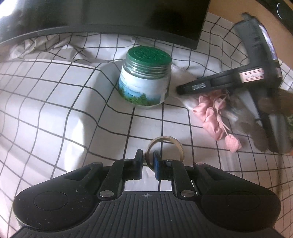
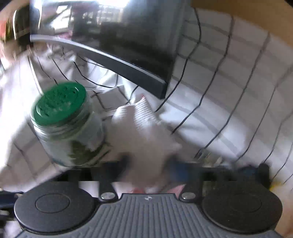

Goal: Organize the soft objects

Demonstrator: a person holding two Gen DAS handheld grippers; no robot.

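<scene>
In the left wrist view my left gripper (image 1: pixel 148 161) is shut on the rim of a tan tape ring (image 1: pixel 165 141), low over the checked cloth. To the right lies a pink soft piece with tassels (image 1: pixel 213 117), and beside it a blurred grey-brown fuzzy thing (image 1: pixel 247 124). My right gripper (image 1: pixel 180 89) reaches in from the right, its tip on a white cloth (image 1: pixel 183 76) next to the jar. In the blurred right wrist view, that white ribbed cloth (image 2: pixel 139 128) bunches between the fingers of my right gripper (image 2: pixel 149 163), which looks shut on it.
A glass jar with a green lid (image 1: pixel 146 78) (image 2: pixel 62 117) stands in the middle, just left of the white cloth. A black monitor (image 1: pixel 128 16) (image 2: pixel 128 45) stands behind it. A wrinkled white tablecloth with a black grid (image 1: pixel 55 109) covers the table.
</scene>
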